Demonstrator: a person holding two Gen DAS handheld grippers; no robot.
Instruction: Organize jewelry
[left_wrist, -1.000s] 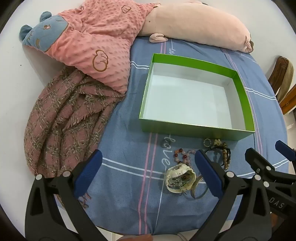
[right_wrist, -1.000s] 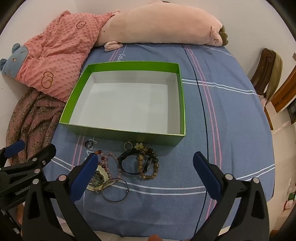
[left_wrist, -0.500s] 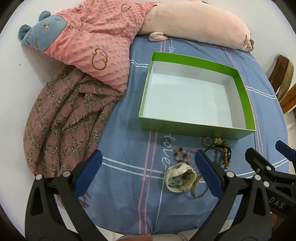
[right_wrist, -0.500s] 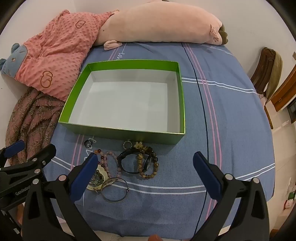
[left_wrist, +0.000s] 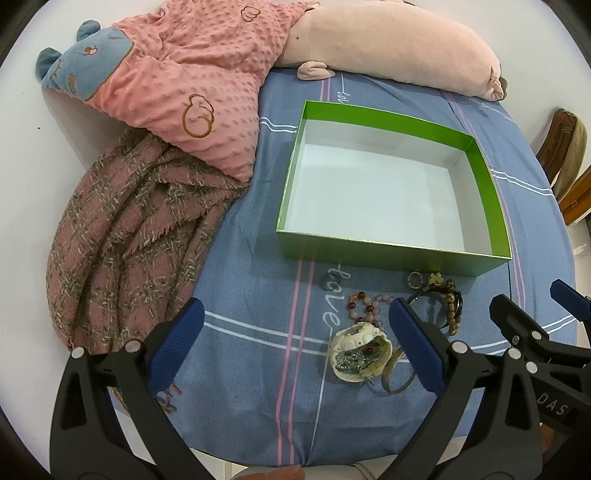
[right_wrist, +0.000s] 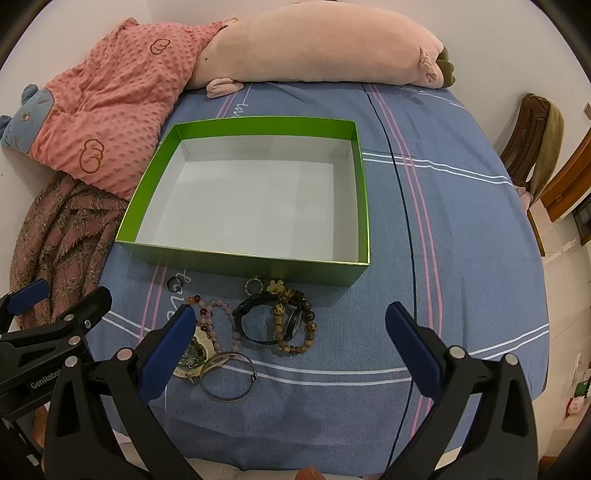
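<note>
Green box (right_wrist: 255, 264) bare inside, set just behind the jewelry pile, likely as the receiving tray. Nothing moved in yet. Left gripper (left_wrist: 295, 339) wide open, gripping nothing; shell dish (left_wrist: 360, 355) just inside its right finger. Right gripper (right_wrist: 290, 341) wide open too, empty, hovering near; wooden bead bracelet (right_wrist: 295, 325) and metal bangle (right_wrist: 228, 376) between its fingers.

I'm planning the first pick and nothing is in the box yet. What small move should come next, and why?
Probably lower the right tool onto the wooden bead bracelet. It hangs open right over that piece, and the green box just beyond is empty. The left tool, also open, hovers beside the shell dish.
</note>
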